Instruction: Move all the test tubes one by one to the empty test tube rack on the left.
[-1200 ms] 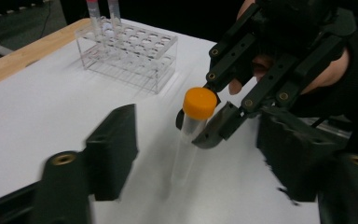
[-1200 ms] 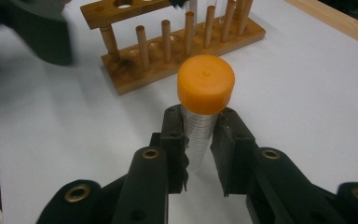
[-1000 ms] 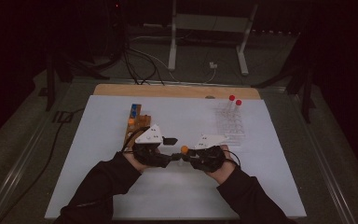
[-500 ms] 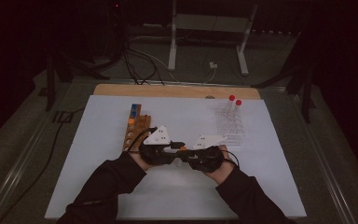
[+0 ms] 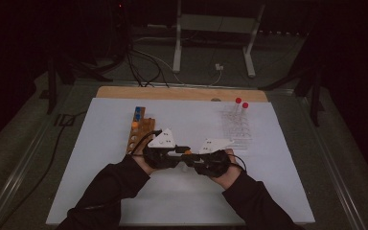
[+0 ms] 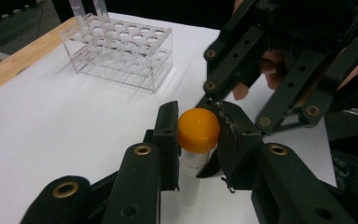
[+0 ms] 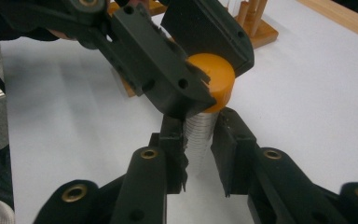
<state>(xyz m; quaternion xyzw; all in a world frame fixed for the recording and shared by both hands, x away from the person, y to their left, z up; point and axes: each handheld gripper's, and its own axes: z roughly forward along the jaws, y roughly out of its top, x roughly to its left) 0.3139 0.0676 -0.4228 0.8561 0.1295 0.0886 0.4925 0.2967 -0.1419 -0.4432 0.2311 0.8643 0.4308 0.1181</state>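
Left gripper view: my left gripper (image 6: 198, 140) is clamping the orange-capped clear plastic tube (image 6: 198, 132)'s cap, my right gripper (image 7: 199, 140) squeezing its ribbed body, over the white table (image 5: 100, 143).

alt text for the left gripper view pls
The left gripper is shut on the orange screw cap of a small clear plastic tube above a white table, with the right gripper meeting it from the far side. A clear acrylic tube rack stands behind at upper left.
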